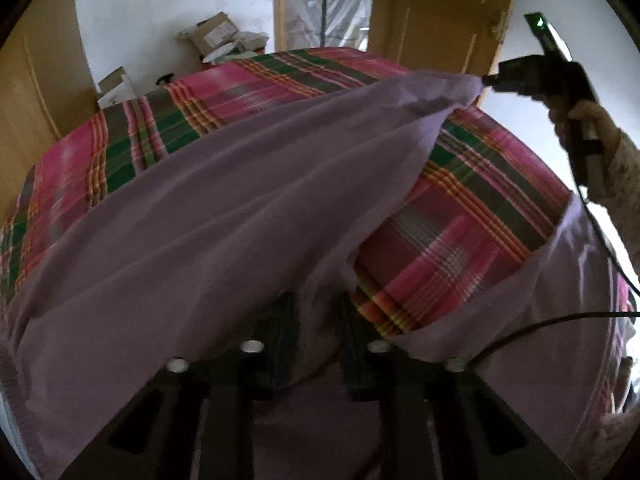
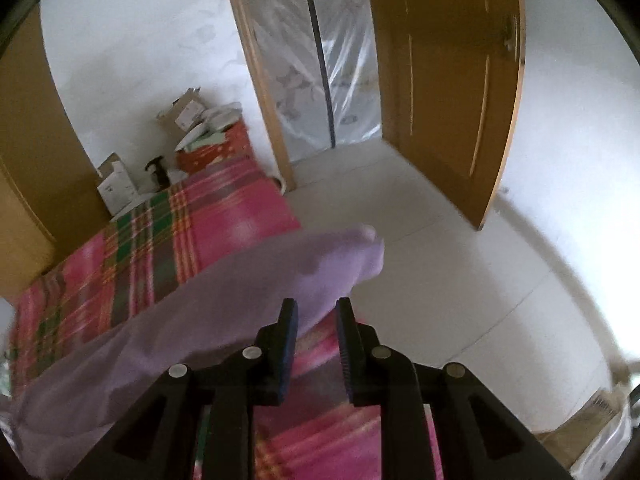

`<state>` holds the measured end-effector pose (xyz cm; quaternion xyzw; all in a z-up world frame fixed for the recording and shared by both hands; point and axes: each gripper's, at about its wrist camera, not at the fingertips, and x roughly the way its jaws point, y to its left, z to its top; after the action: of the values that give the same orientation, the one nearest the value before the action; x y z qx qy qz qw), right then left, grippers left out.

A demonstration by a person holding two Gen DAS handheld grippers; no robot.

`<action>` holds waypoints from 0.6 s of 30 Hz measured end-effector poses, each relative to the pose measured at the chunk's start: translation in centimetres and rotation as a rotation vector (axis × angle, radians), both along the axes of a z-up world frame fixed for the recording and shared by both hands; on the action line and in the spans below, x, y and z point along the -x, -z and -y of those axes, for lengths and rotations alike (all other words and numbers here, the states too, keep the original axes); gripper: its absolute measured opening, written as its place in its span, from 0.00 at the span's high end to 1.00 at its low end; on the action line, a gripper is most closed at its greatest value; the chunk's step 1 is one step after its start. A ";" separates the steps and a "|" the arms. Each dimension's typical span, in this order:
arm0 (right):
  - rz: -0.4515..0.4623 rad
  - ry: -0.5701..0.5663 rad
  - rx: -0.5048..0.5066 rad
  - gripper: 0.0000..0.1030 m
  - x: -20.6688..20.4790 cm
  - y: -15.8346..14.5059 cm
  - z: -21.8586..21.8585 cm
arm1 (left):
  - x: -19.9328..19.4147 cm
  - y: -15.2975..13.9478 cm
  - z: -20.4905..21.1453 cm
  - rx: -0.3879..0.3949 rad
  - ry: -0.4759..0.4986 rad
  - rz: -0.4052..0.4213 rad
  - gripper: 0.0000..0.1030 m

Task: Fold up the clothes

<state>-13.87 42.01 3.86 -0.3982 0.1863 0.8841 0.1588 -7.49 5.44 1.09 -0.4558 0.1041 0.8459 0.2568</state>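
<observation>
Now the lilac garment (image 1: 224, 216) hangs stretched over the plaid bedspread (image 1: 460, 240), lifted off it between two grips. Left gripper (image 1: 314, 312) has its fingers pinched on one bunched edge; right gripper (image 1: 486, 80), held in a hand (image 1: 588, 120), is closed on the far corner, cloth between its fingers (image 2: 289, 320)

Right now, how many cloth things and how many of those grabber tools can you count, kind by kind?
Lilac garment: 1
Pink-and-green plaid blanket: 1
Handheld grippers: 2, left gripper and right gripper
Total: 4
</observation>
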 end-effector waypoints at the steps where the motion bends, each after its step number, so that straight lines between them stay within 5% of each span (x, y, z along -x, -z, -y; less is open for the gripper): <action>1: -0.002 -0.006 0.049 0.80 -0.2 0.4 -0.1 | 0.0 -0.1 0.3 -0.022 -0.002 0.006 0.93; 8: -0.003 -0.067 0.313 0.63 0.6 3.5 -0.4 | -0.6 -1.6 2.3 -0.179 -0.011 0.016 0.96; 14: -0.020 -0.007 0.332 0.62 2.0 4.6 -0.8 | -0.7 -2.0 2.8 -0.207 -0.016 0.010 0.96; 15: -0.026 0.006 0.333 0.72 2.2 4.7 -0.9 | -0.7 -2.1 2.8 -0.210 -0.016 0.011 0.96; 16: -0.028 0.014 0.329 0.99 2.3 4.6 -1.0 | -0.7 -2.1 2.9 -0.213 -0.016 0.013 0.96; 18: -0.026 0.021 0.317 0.98 2.3 4.5 -1.1 | -0.7 -2.1 3.0 -0.219 -0.017 0.016 0.96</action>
<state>-16.21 43.12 -0.62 -0.4045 0.3298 0.8470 0.1009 -6.77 2.41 3.21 -0.4326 0.0051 0.8507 0.2986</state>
